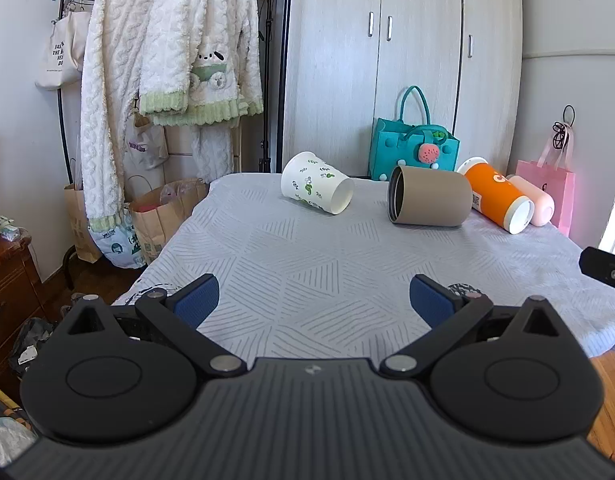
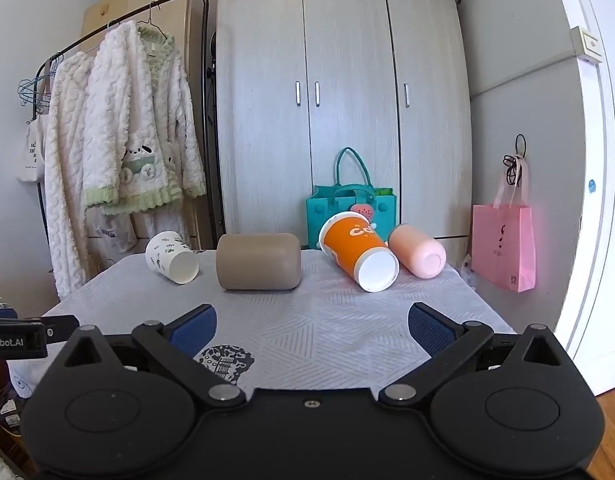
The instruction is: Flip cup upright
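Note:
Several cups lie on their sides along the far edge of the table. From left: a white paper cup with green leaf print (image 1: 317, 189) (image 2: 172, 257), a tan mug (image 1: 429, 196) (image 2: 258, 261), an orange cup (image 1: 495, 197) (image 2: 358, 255), and a pink cup (image 1: 533, 200) (image 2: 417, 251). My left gripper (image 1: 313, 300) is open and empty over the near part of the table, well short of the cups. My right gripper (image 2: 312, 330) is open and empty, also near the front edge.
The table has a grey patterned cloth (image 1: 327, 264). A teal felt bag (image 1: 413, 148) and wardrobe (image 1: 371, 60) stand behind it. A pink bag (image 1: 555, 196) hangs at right. Robes on a rack (image 1: 155, 80) and paper bags (image 1: 163, 216) stand to the left.

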Motion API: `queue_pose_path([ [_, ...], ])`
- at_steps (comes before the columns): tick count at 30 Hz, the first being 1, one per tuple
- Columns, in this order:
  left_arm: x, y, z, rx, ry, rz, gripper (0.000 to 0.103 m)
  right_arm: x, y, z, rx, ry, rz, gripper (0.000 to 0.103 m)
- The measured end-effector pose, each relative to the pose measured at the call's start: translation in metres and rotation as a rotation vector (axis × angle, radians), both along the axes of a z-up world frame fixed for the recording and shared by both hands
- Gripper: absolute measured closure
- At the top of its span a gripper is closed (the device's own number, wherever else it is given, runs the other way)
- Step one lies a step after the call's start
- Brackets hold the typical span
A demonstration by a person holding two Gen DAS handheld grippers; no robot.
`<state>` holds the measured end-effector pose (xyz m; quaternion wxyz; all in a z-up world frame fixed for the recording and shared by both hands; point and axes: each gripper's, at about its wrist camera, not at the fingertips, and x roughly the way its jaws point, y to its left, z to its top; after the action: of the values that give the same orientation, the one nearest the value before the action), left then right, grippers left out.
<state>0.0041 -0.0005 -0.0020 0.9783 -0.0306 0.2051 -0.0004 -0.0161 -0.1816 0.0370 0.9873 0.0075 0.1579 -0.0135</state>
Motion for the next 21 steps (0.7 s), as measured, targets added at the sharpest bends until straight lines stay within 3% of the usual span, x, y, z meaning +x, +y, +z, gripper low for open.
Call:
queue_pose_path([
  [21, -0.0079, -0.002, 0.0016, 0.011, -0.03, -0.023, 0.0, 0.001, 0.0063, -0.0013, 0.013, 0.031, 0.021, 0.0],
])
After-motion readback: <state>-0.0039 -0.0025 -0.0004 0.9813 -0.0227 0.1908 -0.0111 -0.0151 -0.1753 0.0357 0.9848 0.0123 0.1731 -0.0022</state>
